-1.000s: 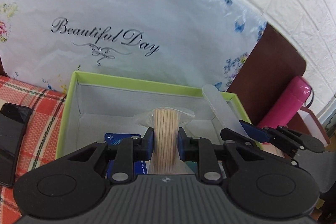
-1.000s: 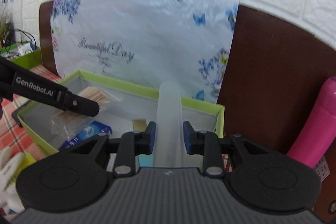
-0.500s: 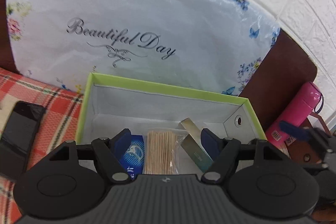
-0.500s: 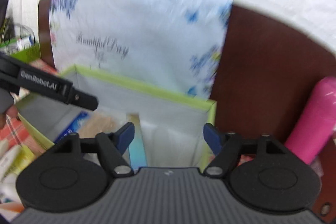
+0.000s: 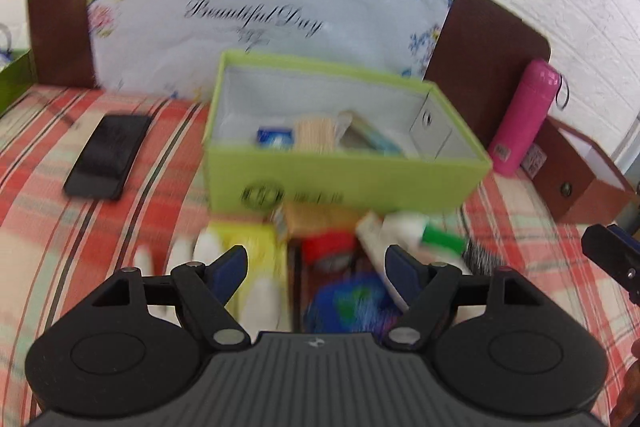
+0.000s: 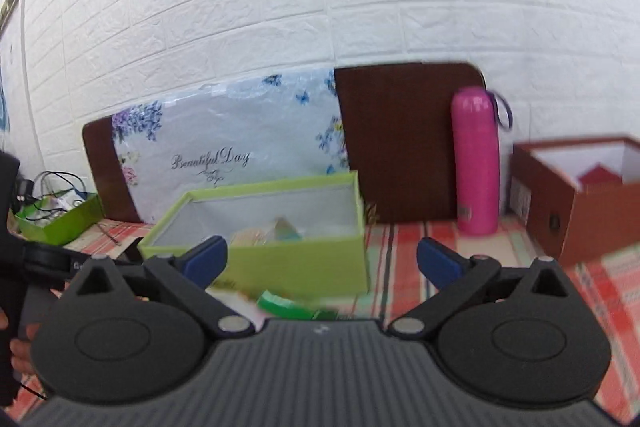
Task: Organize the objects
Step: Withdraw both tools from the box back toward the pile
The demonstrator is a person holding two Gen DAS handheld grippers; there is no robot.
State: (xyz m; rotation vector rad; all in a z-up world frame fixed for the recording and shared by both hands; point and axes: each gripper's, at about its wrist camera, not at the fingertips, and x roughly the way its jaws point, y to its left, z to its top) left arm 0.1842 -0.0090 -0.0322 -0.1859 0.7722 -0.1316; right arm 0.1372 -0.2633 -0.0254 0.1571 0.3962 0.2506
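A lime-green open box [image 5: 352, 183] [image 6: 280, 263] stands on the checked cloth and holds a bundle of toothpicks [image 5: 314, 135], a blue packet [image 5: 274, 138] and a flat teal pack [image 5: 370, 139]. My left gripper [image 5: 316, 263] is open and empty, drawn back on the near side of the box, above a blurred heap: a yellow packet [image 5: 252, 243], a red thing [image 5: 328, 247], a white tube with a green cap [image 5: 412, 231] and a blue round thing [image 5: 352, 303]. My right gripper [image 6: 322, 257] is pulled back too; its jaws are still opening, with nothing between them.
A black phone [image 5: 108, 155] lies left of the box. A pink flask [image 5: 524, 119] [image 6: 476, 159] and a brown open box [image 5: 580, 179] [image 6: 580, 203] stand to the right. A floral "Beautiful Day" bag [image 5: 256, 7] leans on a brown board against the white brick wall. A green tray [image 6: 60, 219] sits far left.
Both grippers let go of their loads, the toothpick bundle on the left and the translucent strip on the right, opened wide and drew back from the green box. The heap in front came into view.
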